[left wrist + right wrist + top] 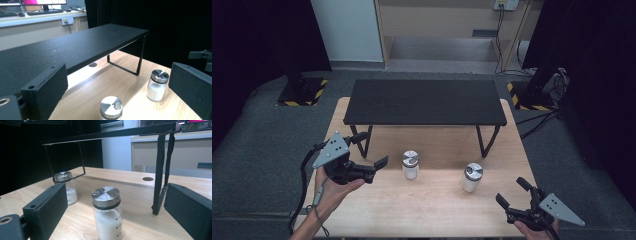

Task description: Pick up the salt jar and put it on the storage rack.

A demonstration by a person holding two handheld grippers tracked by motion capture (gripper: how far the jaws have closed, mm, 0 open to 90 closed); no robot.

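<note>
Tools left (379, 150) and right (512, 192) both gape empty near two shakers (410, 165).

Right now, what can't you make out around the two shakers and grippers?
- Left shaker: body cut off by the bottom edge in the left gripper view.
- Right shaker: print on the glass too small to read in the right gripper view; base cut off.
- Right gripper: hand cut off by the bottom edge of the high view.
- Table under the black shelf: hidden by the shelf top in the high view.
</note>
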